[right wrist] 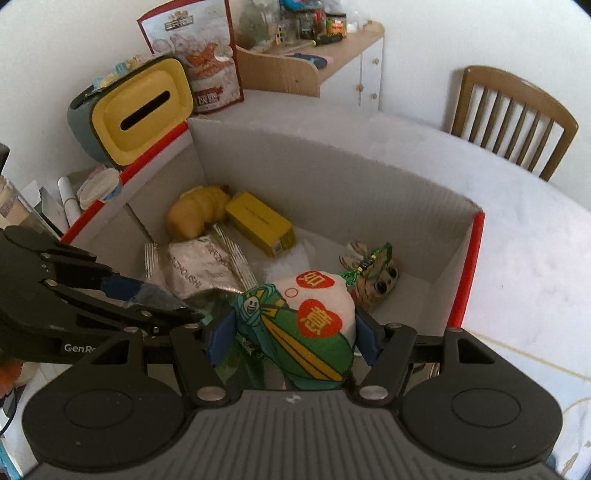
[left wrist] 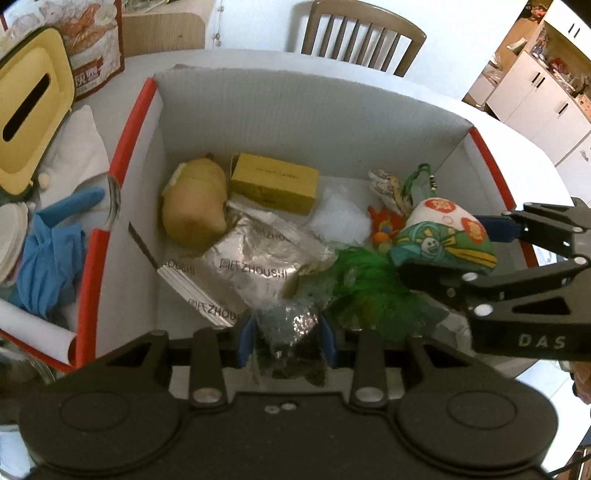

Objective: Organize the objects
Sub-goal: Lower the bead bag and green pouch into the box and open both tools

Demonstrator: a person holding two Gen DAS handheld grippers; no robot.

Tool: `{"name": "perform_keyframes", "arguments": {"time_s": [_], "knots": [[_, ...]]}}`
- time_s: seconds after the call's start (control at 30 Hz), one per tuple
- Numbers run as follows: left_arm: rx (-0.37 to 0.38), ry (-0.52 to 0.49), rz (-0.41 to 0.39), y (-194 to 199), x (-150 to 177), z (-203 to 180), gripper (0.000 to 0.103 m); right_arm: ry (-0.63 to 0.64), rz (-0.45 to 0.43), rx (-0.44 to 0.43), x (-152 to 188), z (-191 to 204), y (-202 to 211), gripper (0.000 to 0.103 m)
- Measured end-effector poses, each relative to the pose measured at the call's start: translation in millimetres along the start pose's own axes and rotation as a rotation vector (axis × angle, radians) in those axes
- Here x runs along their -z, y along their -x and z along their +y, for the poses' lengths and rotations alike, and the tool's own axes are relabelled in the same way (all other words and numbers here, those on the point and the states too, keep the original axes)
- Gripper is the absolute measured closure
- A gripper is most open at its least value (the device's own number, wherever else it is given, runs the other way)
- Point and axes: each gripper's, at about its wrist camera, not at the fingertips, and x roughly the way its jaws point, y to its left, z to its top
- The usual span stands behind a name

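A white cardboard box with red edges (left wrist: pixel 130 125) (right wrist: pixel 470 273) stands on the table. It holds a tan plush (left wrist: pixel 194 206), a yellow carton (left wrist: pixel 275 182) (right wrist: pixel 260 223), silver packets (left wrist: pixel 251 269) (right wrist: pixel 199 267), a green feathery toy (left wrist: pixel 364 288) and a striped toy (right wrist: pixel 373 280). My left gripper (left wrist: pixel 286 339) (right wrist: pixel 155 300) is over the box's near side, shut on a crinkly clear bag with dark contents (left wrist: pixel 291 326). At the box's right side, my right gripper (right wrist: pixel 291 339) (left wrist: pixel 456 253) is shut on a green and white stuffed pouch (right wrist: pixel 314 317) (left wrist: pixel 439 229) with a green cord.
A yellow-lidded tissue box (left wrist: pixel 29 110) (right wrist: pixel 140 114) and a printed snack bag (right wrist: pixel 199 55) stand left of the box, with a blue glove (left wrist: pixel 51 251) and white paper beside them. A wooden chair (left wrist: pixel 362 33) (right wrist: pixel 513 114) stands behind the table.
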Motion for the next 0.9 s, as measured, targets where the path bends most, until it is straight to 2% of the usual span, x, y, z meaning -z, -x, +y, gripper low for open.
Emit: {"name": "perform_keyframes", "arguments": {"time_s": [0.17,0.27,0.47,0.6,0.73,0.8,0.9], "knots": [[-0.009,0.025,0.003,-0.5,2.0,-0.6,0.063,-0.027,0.005,-0.003,2.2,-3.3,5.9,0.034],[-0.012,0.031,-0.002,1.0,3.4,-2.0,0.055,-0.034,0.019,0.002,4.2,-3.7,9.0,0.028],[-0.017,0.026,-0.029,11.4,6.2,-7.3,0.052,-0.051,-0.008,0.012,7.1,-4.7,27.1,0.028],[-0.024,0.02,-0.075,29.3,8.0,-12.4,0.039,-0.053,-0.035,-0.005,8.7,-3.3,44.5,0.026],[-0.028,0.012,-0.111,43.0,7.8,-18.1,0.036,-0.047,-0.07,-0.028,11.2,0.9,62.5,0.025],[-0.037,0.002,-0.137,51.7,9.7,-20.3,0.027,-0.052,-0.091,-0.037,12.6,1.9,72.1,0.025],[-0.049,-0.008,-0.181,65.8,13.7,-22.5,0.019,-0.067,-0.134,-0.055,16.0,2.0,87.9,0.022]]}}
